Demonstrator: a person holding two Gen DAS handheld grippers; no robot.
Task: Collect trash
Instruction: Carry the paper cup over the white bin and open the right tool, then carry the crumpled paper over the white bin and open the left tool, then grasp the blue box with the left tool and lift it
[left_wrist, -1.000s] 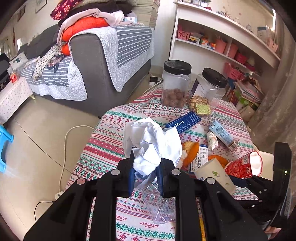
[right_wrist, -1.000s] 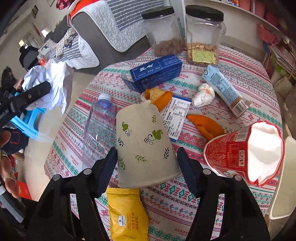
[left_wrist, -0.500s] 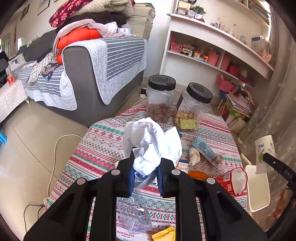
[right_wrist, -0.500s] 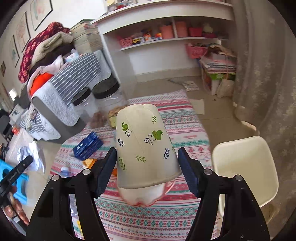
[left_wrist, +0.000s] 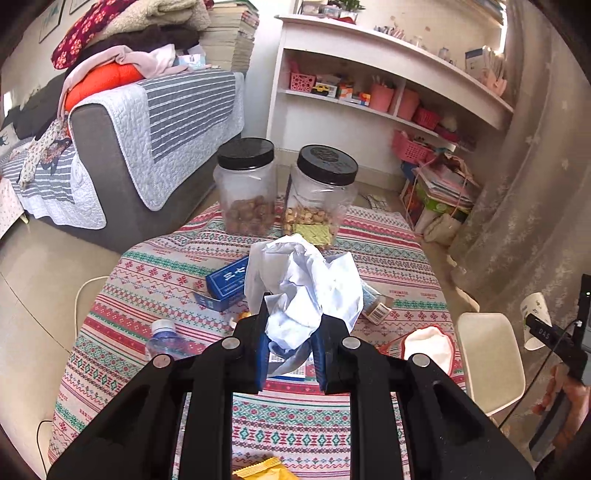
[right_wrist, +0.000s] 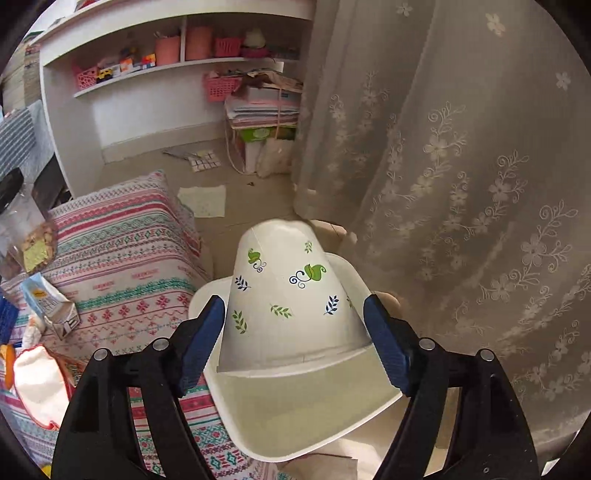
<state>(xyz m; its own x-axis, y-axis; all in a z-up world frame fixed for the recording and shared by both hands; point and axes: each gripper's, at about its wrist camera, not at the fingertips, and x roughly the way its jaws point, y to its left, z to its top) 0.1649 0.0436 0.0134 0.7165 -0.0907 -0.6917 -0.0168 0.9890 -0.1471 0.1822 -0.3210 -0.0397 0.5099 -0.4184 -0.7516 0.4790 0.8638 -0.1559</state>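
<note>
My left gripper (left_wrist: 290, 345) is shut on a crumpled white paper (left_wrist: 303, 288) and holds it above the patterned tablecloth (left_wrist: 155, 266). My right gripper (right_wrist: 295, 343) is shut on a white paper cup (right_wrist: 291, 295) with green leaf prints, held above a white bin (right_wrist: 295, 417) beside the table. That cup and gripper also show at the right edge of the left wrist view (left_wrist: 535, 317). On the table lie a blue box (left_wrist: 225, 282), a clear bottle (left_wrist: 166, 339), a red cup-noodle pot (left_wrist: 428, 341), a small carton (left_wrist: 375, 304) and a yellow packet (left_wrist: 262, 470).
Two black-lidded jars (left_wrist: 245, 184) (left_wrist: 321, 192) stand at the table's far edge. A grey sofa (left_wrist: 122, 147) is at the left, white shelves (left_wrist: 388, 88) behind, a lace curtain (right_wrist: 461, 166) at the right. The white bin also shows right of the table (left_wrist: 487, 354).
My right gripper has swung right with the cup, from over the table to above the white bin. My left gripper has lifted and pulled back with the paper.
</note>
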